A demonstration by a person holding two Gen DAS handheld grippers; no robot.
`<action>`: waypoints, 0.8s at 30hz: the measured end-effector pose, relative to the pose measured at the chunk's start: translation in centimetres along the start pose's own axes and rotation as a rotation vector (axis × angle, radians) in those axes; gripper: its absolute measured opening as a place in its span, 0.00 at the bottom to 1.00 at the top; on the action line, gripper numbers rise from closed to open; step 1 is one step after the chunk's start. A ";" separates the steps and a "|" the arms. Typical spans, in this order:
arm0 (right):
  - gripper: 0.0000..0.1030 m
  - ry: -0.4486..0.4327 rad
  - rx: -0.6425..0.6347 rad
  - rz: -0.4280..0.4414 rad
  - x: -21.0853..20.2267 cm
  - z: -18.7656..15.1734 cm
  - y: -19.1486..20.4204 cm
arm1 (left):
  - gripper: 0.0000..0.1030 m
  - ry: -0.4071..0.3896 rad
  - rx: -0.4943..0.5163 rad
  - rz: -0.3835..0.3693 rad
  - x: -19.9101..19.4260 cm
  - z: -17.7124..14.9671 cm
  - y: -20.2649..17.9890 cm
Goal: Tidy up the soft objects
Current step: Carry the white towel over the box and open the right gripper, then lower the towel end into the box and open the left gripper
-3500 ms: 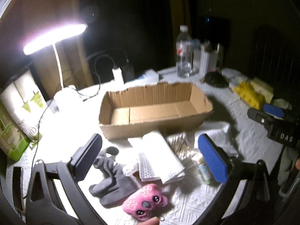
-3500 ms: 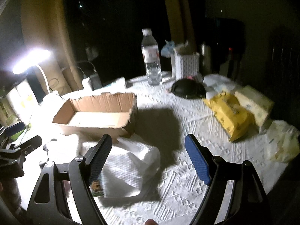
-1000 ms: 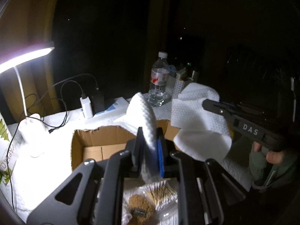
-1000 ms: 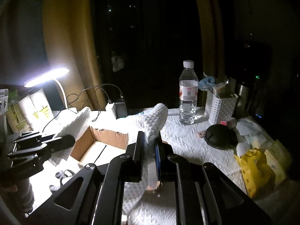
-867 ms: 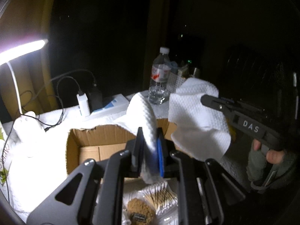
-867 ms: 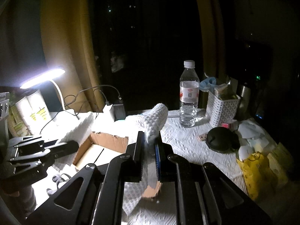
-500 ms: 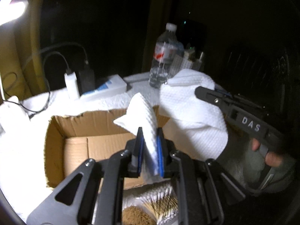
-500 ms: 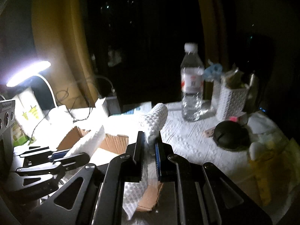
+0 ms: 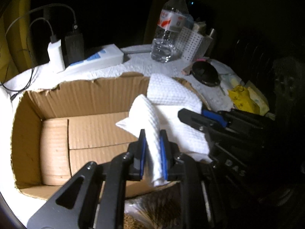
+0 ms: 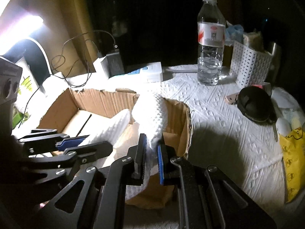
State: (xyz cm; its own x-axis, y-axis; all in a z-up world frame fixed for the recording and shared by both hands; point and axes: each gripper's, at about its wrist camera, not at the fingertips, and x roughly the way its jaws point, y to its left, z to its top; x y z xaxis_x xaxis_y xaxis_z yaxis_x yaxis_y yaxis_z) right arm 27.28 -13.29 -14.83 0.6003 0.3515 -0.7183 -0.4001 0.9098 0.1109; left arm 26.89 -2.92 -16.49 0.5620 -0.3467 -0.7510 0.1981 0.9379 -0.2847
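Both grippers hold one white waffle-weave cloth (image 9: pixel 167 95) over the right end of an open cardboard box (image 9: pixel 57 133). My left gripper (image 9: pixel 153 148) is shut on one corner of the cloth, just above the box's near wall. My right gripper (image 10: pixel 150 152) is shut on another part of the cloth (image 10: pixel 150 112), which drapes over the box's right wall (image 10: pixel 179 114). In the left wrist view the right gripper (image 9: pixel 209 120) comes in from the right. In the right wrist view the left gripper (image 10: pixel 76 143) comes in from the left. The box floor (image 10: pixel 82 120) is bare.
A water bottle (image 10: pixel 210 38) and a white perforated basket (image 10: pixel 251 64) stand at the back. A charger and power strip (image 9: pixel 95 59) lie behind the box. A black pouch (image 10: pixel 253 103) and yellow packet (image 10: pixel 293 152) lie at right. Cotton swabs (image 9: pixel 152 210) sit below the left gripper. A lamp (image 10: pixel 19 26) shines at left.
Both grippers picked the cloth up from the table, and in the last second have lowered it toward the box. The cloth now sags into the box's right end.
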 end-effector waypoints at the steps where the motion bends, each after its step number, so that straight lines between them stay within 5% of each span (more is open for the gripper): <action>1: 0.12 -0.004 -0.001 0.004 -0.3 0.0 0.0 | 0.14 0.005 -0.002 0.000 0.2 0.0 0.0; 3: 0.15 -0.019 -0.004 0.004 -1.0 0.2 0.0 | 0.16 0.018 -0.002 -0.002 0.6 0.0 -0.1; 7: 0.38 -0.062 0.000 -0.004 -3.1 0.6 -0.2 | 0.19 0.037 0.006 -0.014 0.8 -0.1 -0.6; 11: 0.51 -0.080 0.007 -0.030 -4.3 0.6 -0.8 | 0.22 0.052 0.031 -0.029 1.0 -0.1 -1.6; 24: 0.53 -0.049 0.069 -0.082 -4.5 -0.9 -3.1 | 0.25 0.039 0.066 -0.001 -0.3 -0.7 -3.0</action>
State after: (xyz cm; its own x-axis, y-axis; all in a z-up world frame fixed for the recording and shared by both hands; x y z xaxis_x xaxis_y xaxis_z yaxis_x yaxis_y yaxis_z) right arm 25.17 -17.84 -12.61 0.6626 0.2841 -0.6930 -0.3008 0.9483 0.1012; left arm 25.54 -5.60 -15.81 0.5298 -0.3469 -0.7739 0.2518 0.9357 -0.2471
